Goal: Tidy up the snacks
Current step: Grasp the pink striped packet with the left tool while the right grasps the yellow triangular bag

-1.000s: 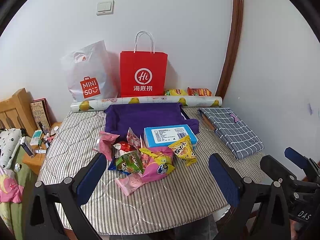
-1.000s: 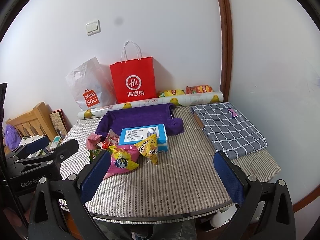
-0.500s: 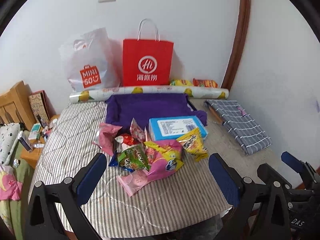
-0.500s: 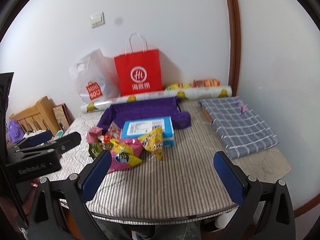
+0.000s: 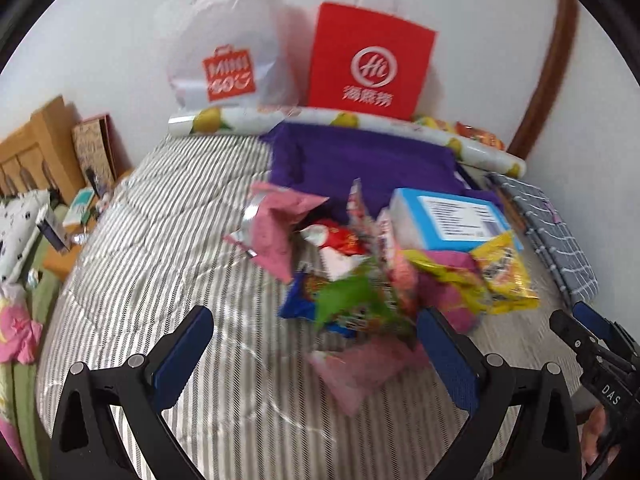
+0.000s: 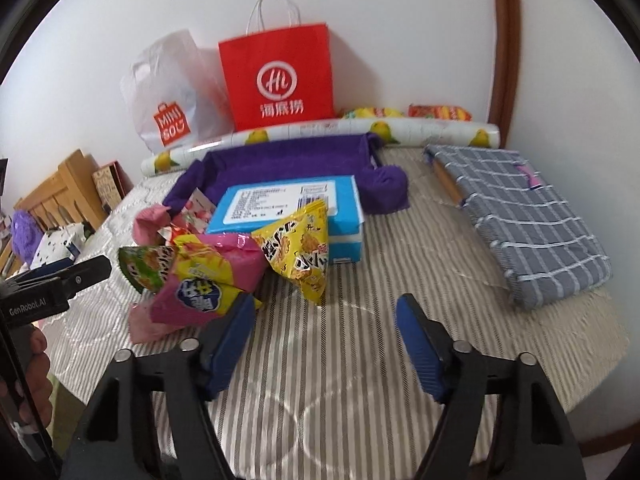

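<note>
The snack pile (image 6: 224, 256) lies straight ahead of both my tools, on the striped table cover (image 6: 340, 344). My left gripper (image 5: 316, 344) is spread wide and holds nothing; its right finger (image 5: 448, 356) sits just beside the near edge of the pile, though the blur keeps me from telling whether it touches a pink packet (image 5: 360, 368) there. My right gripper (image 6: 324, 336) is also open, somewhat less wide, and empty; its left finger (image 6: 230, 340) is just beside the pink and yellow bag (image 6: 208, 276), and a yellow chip bag (image 6: 300, 248) lies ahead between its fingers.

Behind the packets a blue box (image 6: 288, 208) rests partly on a purple cloth tray (image 6: 288, 160). The loose packets overlap too much for a sure count; I make out at least six. Beyond the tray lies one lemon-printed roll (image 6: 320, 132), with two more snack bags (image 6: 404, 112) behind it against the white wall. Two shopping bags stand there: one red paper bag (image 6: 280, 76) and one white plastic bag (image 6: 172, 92). To my right lies one folded grey checked cloth (image 6: 528, 220). Off to my left a wooden headboard (image 6: 60, 188) shows.
</note>
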{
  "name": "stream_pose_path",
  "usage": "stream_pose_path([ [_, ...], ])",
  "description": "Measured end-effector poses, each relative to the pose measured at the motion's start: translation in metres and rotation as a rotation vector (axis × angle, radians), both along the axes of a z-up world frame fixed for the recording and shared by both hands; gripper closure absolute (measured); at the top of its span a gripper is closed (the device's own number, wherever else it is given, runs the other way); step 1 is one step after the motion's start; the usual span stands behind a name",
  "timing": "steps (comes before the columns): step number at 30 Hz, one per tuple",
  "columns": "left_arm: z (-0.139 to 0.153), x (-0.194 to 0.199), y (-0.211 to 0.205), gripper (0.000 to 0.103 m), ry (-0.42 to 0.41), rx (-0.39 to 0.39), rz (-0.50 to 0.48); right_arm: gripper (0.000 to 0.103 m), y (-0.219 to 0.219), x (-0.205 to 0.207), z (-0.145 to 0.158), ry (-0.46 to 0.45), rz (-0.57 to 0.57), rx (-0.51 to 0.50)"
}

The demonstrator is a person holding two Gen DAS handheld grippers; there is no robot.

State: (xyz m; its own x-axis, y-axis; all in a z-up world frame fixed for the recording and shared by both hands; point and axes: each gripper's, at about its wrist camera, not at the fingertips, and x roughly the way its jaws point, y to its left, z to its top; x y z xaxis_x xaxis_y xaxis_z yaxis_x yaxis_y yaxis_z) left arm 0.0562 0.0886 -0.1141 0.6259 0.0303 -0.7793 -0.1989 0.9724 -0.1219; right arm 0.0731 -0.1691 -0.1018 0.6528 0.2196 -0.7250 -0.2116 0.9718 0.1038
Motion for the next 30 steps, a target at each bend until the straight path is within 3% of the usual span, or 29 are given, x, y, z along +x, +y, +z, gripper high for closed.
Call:
stream_pose_path([
  [10, -0.024, 0.014, 0.033, 0.001, 0.038, -0.038, 0.044, 0.031, 0.023, 0.043, -0.017, 0.029, 0.023, 0.017],
  [19, -0.023, 0.018, 0.046, 0.001, 0.029, -0.039, 0.028, 0.031, 0.035, 0.074, -0.046, 0.107, 0.032, 0.014],
  [23, -0.022, 0.023, 0.052, 0.001, 0.028, -0.040, 0.032, 0.050, 0.034, 0.080, -0.049, 0.117, 0.040, 0.038],
  [30, -0.025, 0.046, 0.054, 0.001, 0.039, 0.008, 0.039, 0.053, 0.025, 0.072, -0.044, 0.093, 0.044, 0.062],
])
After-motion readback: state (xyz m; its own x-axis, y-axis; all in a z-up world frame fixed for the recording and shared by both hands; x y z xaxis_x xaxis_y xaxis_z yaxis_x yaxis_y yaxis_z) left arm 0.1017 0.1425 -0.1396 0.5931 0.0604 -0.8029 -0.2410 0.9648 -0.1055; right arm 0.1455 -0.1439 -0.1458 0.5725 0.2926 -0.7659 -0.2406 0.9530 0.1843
